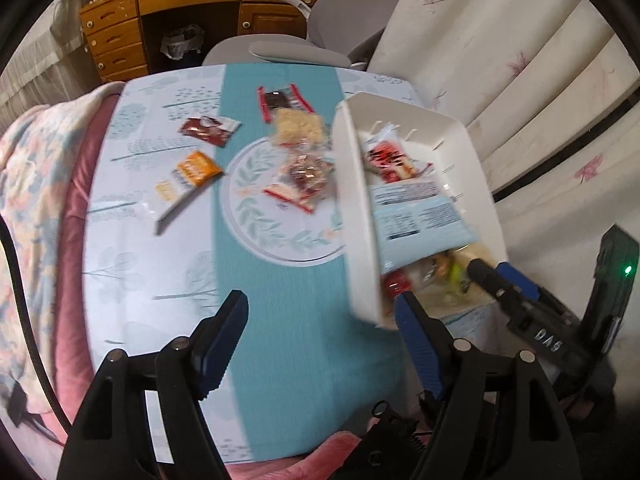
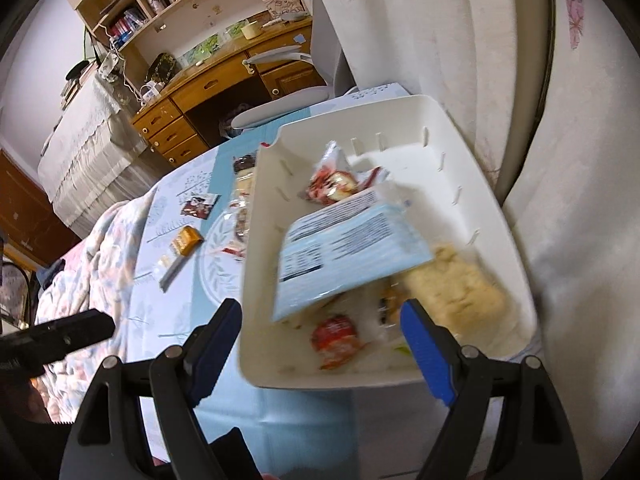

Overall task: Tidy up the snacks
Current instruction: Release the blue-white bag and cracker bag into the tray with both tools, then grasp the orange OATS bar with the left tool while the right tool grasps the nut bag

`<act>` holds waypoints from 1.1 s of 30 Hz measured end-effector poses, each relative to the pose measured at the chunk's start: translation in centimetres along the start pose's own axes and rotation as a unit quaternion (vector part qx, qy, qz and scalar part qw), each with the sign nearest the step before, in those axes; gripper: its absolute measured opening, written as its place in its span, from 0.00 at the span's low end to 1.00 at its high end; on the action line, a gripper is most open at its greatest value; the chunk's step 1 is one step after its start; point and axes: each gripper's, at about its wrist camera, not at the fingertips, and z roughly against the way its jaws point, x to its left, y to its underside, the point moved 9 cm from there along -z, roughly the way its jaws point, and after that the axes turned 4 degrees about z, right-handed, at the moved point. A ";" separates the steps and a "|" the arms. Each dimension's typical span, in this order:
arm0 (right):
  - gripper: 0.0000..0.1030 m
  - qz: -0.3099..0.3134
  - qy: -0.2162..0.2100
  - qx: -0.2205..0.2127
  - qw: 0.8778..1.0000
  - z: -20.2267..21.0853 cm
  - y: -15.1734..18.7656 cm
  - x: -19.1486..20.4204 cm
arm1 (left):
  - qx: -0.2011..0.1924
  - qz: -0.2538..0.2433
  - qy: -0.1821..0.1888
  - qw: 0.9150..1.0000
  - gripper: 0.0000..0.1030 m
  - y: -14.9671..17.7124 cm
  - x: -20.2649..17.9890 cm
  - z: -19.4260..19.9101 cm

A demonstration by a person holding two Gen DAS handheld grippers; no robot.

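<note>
A white plastic bin stands at the table's right side and holds a light blue packet, a red-and-white packet and other snacks. On the table lie an orange packet, a dark red packet and clear bags of snacks. My left gripper is open and empty above the table, near the bin's near corner. My right gripper is open and empty over the bin's near end; it also shows in the left wrist view.
The table wears a blue patterned cloth. A floral blanket lies at the left. A grey chair and a wooden desk stand behind. White curtains hang at the right.
</note>
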 end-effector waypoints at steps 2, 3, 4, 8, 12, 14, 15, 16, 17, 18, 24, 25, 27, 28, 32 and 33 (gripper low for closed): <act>0.80 -0.004 0.001 -0.001 1.000 -0.1 0.4 1.4 | -0.002 -0.013 -0.013 1.000 0.72 0.2 1.7 0.5; 0.80 -0.005 0.001 -0.001 1.000 -0.2 0.6 2.0 | -0.002 -0.018 -0.017 1.000 0.72 0.3 2.3 0.6; 0.80 -0.006 0.003 -0.001 1.000 -0.3 0.8 2.9 | -0.002 -0.025 -0.023 0.999 0.72 0.4 3.1 0.7; 0.80 -0.010 0.009 -0.001 1.000 -0.8 1.6 5.9 | 0.000 -0.049 -0.037 0.998 0.72 0.4 6.0 1.1; 0.80 -0.015 0.020 -0.007 1.000 -1.3 2.3 8.5 | -0.002 -0.075 -0.045 0.996 0.72 0.0 8.7 1.3; 0.80 -0.019 0.030 -0.013 0.999 -1.7 2.6 9.8 | -0.011 -0.091 -0.042 0.995 0.72 -0.5 9.8 1.3; 0.80 -0.020 0.033 -0.016 0.999 -1.8 2.7 10.3 | -0.019 -0.100 -0.041 0.994 0.72 -0.8 10.4 1.4; 0.80 -0.021 0.037 -0.019 0.999 -1.9 2.8 10.8 | -0.025 -0.109 -0.040 0.993 0.72 -1.1 10.8 1.4; 0.80 -0.022 0.045 -0.024 0.998 -2.1 2.8 11.3 | -0.033 -0.122 -0.040 0.991 0.72 -1.5 11.2 1.4; 0.80 -0.021 0.050 -0.028 0.998 -2.3 2.8 11.7 | -0.039 -0.133 -0.041 0.989 0.72 -1.9 11.6 1.4; 0.80 -0.001 0.091 -0.065 0.994 -3.1 2.0 14.2 | -0.047 -0.188 -0.047 0.980 0.72 -4.3 13.5 -0.2; 0.80 0.004 0.098 -0.073 0.993 -3.3 1.7 14.6 | -0.048 -0.194 -0.046 0.979 0.72 -4.8 13.7 -0.6; 0.80 0.015 0.106 -0.086 0.991 -3.6 1.0 15.2 | -0.051 -0.201 -0.043 0.977 0.72 -5.6 14.1 -1.5; 0.80 0.020 0.111 -0.090 0.990 -4.0 0.7 15.4 | -0.053 -0.203 -0.042 0.977 0.72 -6.1 14.2 -2.1; 0.80 0.038 0.126 -0.095 0.987 -5.7 -0.5 15.7 | -0.057 -0.208 -0.044 0.975 0.72 -7.8 14.7 -4.4; 0.80 0.038 0.129 -0.099 0.986 -6.0 -0.8 15.7 | -0.056 -0.209 -0.044 0.975 0.72 -8.2 14.8 -5.0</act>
